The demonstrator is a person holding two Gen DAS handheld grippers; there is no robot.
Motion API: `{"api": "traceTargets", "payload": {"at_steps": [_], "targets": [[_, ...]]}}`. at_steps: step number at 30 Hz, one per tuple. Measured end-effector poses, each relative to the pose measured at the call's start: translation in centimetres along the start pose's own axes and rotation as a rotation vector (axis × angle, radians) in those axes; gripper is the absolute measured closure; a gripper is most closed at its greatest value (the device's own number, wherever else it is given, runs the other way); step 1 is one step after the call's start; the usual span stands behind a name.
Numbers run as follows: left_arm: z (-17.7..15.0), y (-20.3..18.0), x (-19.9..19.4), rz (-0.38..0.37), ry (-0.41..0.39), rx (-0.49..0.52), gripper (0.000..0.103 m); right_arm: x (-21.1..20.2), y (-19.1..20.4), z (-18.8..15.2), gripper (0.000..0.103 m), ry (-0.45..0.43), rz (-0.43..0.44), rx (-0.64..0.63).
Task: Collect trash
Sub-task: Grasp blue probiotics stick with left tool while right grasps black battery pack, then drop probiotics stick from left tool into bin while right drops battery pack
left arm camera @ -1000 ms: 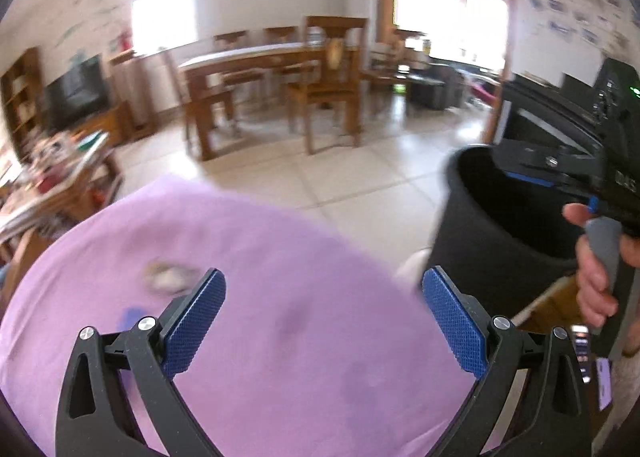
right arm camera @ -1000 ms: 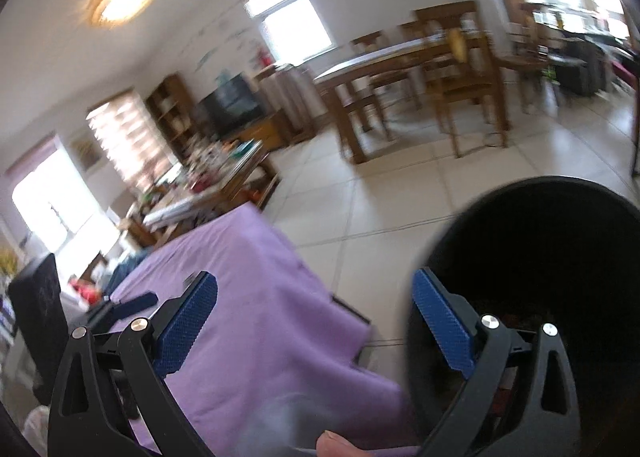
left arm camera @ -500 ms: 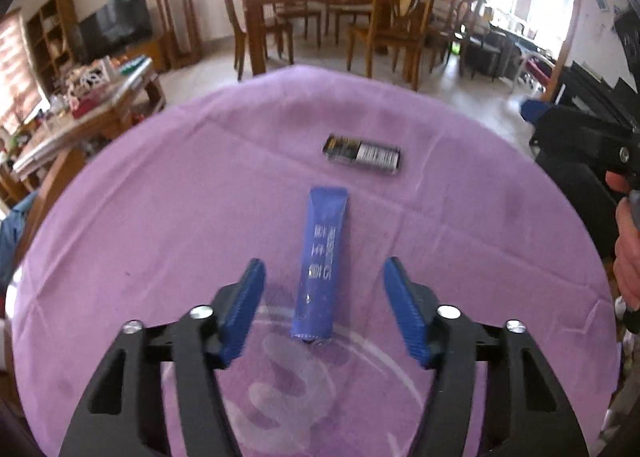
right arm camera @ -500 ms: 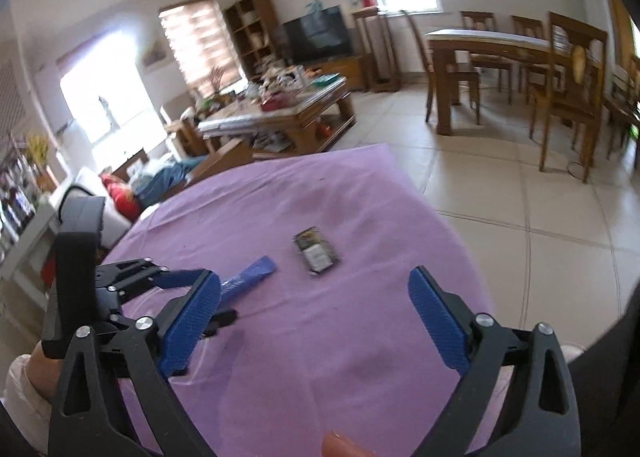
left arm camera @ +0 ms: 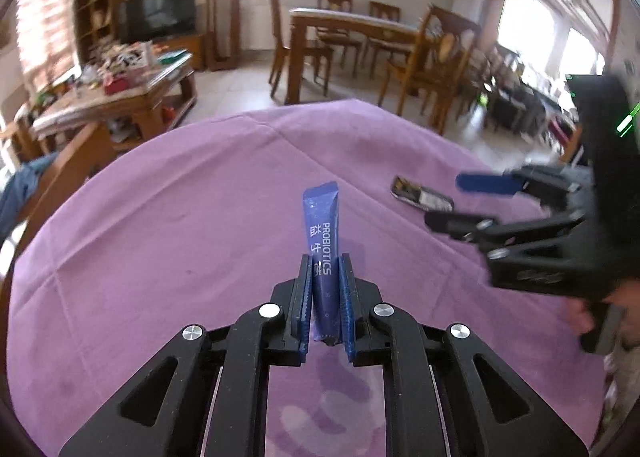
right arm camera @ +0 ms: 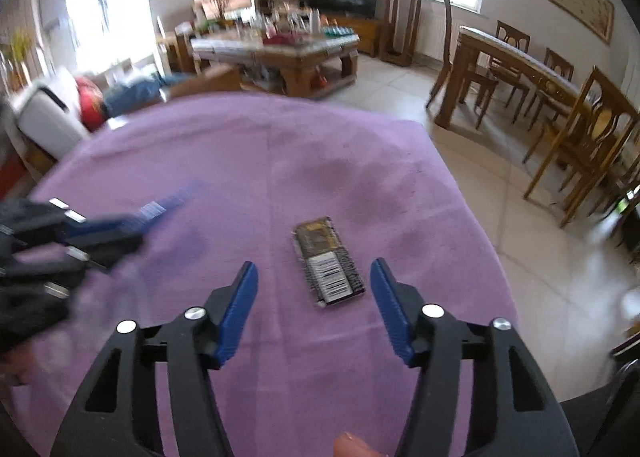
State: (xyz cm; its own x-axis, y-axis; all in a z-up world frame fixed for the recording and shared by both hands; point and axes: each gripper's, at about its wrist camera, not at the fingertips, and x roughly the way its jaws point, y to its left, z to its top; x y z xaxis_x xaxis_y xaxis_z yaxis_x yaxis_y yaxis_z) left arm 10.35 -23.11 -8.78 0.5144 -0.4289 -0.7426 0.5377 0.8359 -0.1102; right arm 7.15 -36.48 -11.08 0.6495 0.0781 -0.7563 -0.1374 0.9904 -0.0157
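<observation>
On the tablecloth [left arm camera: 168, 225], the sachet [left arm camera: 322, 217] lies left of the wrapper [right arm camera: 328, 261] (perhaps slightly nearer).

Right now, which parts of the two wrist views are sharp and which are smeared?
Left wrist view: the blue probiotics sachet and the left hand-held gripper clamped on it are crisp; the right hand-held gripper at the edge is motion-blurred. Right wrist view: the dark barcode wrapper reads clearly, the sachet is a blue smear, window glare washes out the far left.

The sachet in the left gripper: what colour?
Blue sachet with white lettering, clearest in the left wrist view.
</observation>
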Motion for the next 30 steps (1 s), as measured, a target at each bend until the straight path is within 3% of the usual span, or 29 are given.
{"api": "traceTargets", "payload": {"at_steps": [4,8,13,19,23,30], "targets": [[0.2,0.7,-0.5,0.001,-0.013,-0.031,0.090,1.0,0.1,0.3,0.072,0.034,0.022,0.010],[0.4,0.3,-0.7,-0.006,-0.017,-0.031,0.089,0.7,0.4,0.2,0.073,0.036,0.034,0.010],[0.1,1.0,-0.7,-0.031,-0.030,-0.036,0.089,-0.5,-0.7,-0.6,0.073,-0.004,0.120,0.104],[0.4,0.0,-0.8,-0.161,-0.086,-0.018,0.089,-5.8,-3.4,-2.7,0.073,-0.144,0.247,0.253],[0.4,-3.9,-1.2,-0.212,-0.097,0.054,0.089,-10.7,-6.9,-4.9,0.073,-0.260,0.253,0.347],[1.9,-14.4,-2.4,-0.333,-0.114,0.159,0.089,-18.0,-14.2,-10.2,0.073,-0.409,0.150,0.482]]}}
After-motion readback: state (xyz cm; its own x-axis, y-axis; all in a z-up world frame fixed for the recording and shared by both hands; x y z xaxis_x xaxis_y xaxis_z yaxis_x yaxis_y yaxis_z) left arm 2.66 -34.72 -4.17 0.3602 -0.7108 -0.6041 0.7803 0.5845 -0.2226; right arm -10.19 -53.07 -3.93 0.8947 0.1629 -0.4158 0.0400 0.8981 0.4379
